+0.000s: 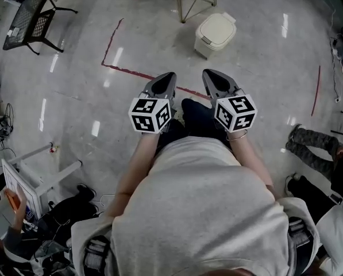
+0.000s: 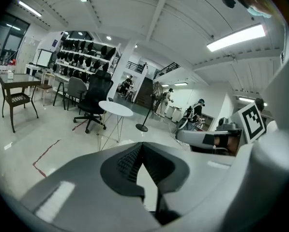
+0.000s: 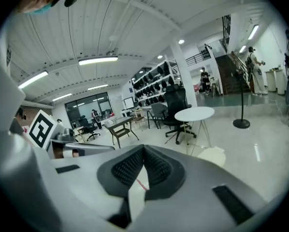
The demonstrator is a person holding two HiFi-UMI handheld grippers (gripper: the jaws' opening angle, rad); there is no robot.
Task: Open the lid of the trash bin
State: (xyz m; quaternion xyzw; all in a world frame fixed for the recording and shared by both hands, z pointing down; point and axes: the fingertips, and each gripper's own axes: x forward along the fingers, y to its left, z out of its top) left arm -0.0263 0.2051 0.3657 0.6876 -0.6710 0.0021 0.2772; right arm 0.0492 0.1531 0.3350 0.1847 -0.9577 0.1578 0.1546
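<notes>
Cream plastic trash bin (image 1: pixel 215 33) spotted well ahead on grey floor (image 1: pixel 73 85), lid down. Held grey left gripper (image 1: pixel 170 75) and right gripper (image 1: pixel 208 73) at waist, jaws pinched together, empty. Probably needed closer approach, then a lift at lid's front edge.

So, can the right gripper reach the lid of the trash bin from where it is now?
Probably not yet. The right gripper, jaws together, is held apart from the trash bin, which stands on the floor ahead. Nothing stands between them, so stepping closer should do.
</notes>
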